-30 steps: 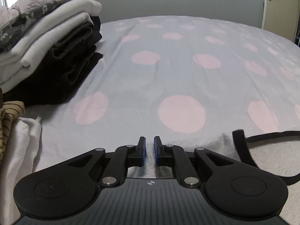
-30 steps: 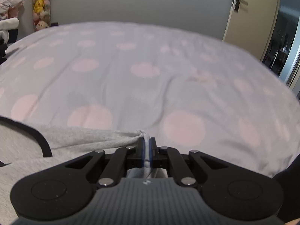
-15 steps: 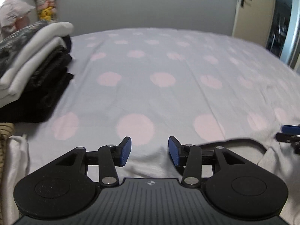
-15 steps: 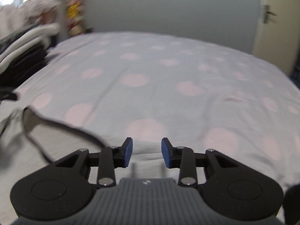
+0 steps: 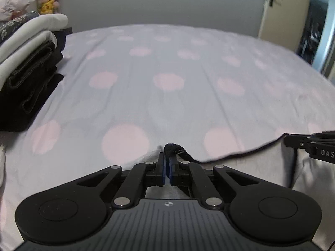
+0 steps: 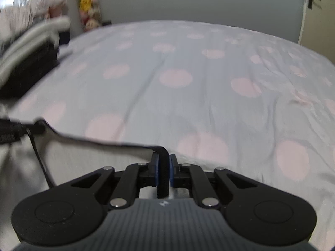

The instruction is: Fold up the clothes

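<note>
Your left gripper [image 5: 166,163] is clamped tight on the black trim [image 5: 174,149] of the grey top [image 5: 261,173], with a bunched knot of that trim poking out just past the fingertips. Your right gripper [image 6: 164,165] is closing, and its blue pads [image 6: 172,167] already press on the same black trim [image 6: 162,167], which runs as a dark band between them.

The top [image 6: 88,163] lies on the near edge of the bed [image 5: 167,104], right in front of you. Its black-edged rim stretches between your two grippers, sagging a little in the middle. In the left wrist view the rim runs off to the right, where your right gripper [image 5: 309,144] shows at the frame edge. In the right wrist view the rim runs off to the left, where your left gripper [image 6: 12,133] shows, blurred.

The bed wears a pale sheet with pink dots and is bare beyond the top. At its far left stands a stack [image 5: 27,67] of folded clothes: white pieces on top, black ones beneath. Just behind it, in the left corner, are soft toys [image 5: 47,2]. A grey wall [image 5: 159,2] closes the far side. A cream door [image 5: 280,10] with a dark handle stands at the far right.
</note>
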`<state>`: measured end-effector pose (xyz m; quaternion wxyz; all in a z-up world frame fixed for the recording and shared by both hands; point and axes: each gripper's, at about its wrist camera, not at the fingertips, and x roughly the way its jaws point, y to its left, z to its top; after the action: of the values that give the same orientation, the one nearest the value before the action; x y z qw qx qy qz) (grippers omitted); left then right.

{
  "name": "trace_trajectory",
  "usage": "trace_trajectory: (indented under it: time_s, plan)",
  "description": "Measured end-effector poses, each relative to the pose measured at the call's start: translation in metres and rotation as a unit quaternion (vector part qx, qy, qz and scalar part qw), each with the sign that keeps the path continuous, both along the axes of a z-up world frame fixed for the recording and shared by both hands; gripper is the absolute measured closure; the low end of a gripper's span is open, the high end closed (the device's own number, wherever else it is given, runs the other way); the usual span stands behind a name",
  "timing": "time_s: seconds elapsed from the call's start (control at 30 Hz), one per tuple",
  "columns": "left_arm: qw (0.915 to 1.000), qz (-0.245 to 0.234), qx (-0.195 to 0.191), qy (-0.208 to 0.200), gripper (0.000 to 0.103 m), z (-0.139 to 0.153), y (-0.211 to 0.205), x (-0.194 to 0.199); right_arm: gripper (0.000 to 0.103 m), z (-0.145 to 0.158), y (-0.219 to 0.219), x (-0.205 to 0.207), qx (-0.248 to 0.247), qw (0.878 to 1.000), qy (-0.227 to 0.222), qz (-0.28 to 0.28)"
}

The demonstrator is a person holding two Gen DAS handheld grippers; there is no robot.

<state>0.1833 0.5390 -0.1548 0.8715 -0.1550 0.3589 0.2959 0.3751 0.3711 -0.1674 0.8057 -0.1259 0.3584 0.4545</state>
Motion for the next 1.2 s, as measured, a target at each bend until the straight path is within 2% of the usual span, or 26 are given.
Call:
trace_trajectory:
  time_s: [0.17,0.27,0.33,0.37,0.4,0.43,0.53,0.63,0.87,0.97,1.2]
  plan:
    - [0.9996,0.020,-0.005,0.021,0.100,-0.016,0.010,0.022,0.092,-0.002,0.026,0.024,0.007,0.999,0.029,-0.030]
    - [0.9993,0.019,-0.010,0.030,0.091,-0.025,0.012,0.022,0.091,-0.012,0.034,0.031,-0.005,0.999,0.038,-0.038]
    - [0.9997,0.010,-0.008,0.023,0.077,-0.024,0.012,0.017,0.084,-0.018,0.034,0.035,-0.013,0.998,0.053,-0.042]
    - [0.9998,0.007,-0.008,0.016,0.062,-0.020,0.011,0.013,0.073,-0.017,0.029,0.038,-0.005,0.997,0.066,-0.044]
    - [1.0000,0.005,-0.006,0.005,0.048,-0.015,0.010,0.007,0.068,-0.015,0.023,0.040,0.007,0.996,0.076,-0.048]
    - [1.0000,0.005,-0.002,-0.008,0.046,-0.008,0.008,-0.001,0.064,-0.012,0.016,0.043,0.020,0.995,0.085,-0.053]
    - [0.9997,0.001,0.007,-0.024,0.045,0.010,0.001,-0.022,0.063,0.004,-0.014,0.047,0.046,0.993,0.092,-0.065]
    - [0.9996,0.010,0.017,-0.021,0.045,0.023,-0.008,-0.048,0.064,0.020,-0.048,0.047,0.050,0.993,0.073,-0.075]
    - [0.9977,0.037,0.052,0.023,0.045,0.031,-0.040,-0.123,0.064,0.029,-0.145,0.033,0.001,0.991,0.038,-0.127]
    - [0.9957,0.063,0.057,0.038,0.045,0.031,-0.058,-0.159,0.064,0.029,-0.183,0.013,-0.010,0.988,0.043,-0.150]
    - [0.9920,0.121,0.024,0.029,0.045,0.030,-0.107,-0.231,0.064,0.024,-0.251,-0.071,-0.004,0.981,0.064,-0.180]
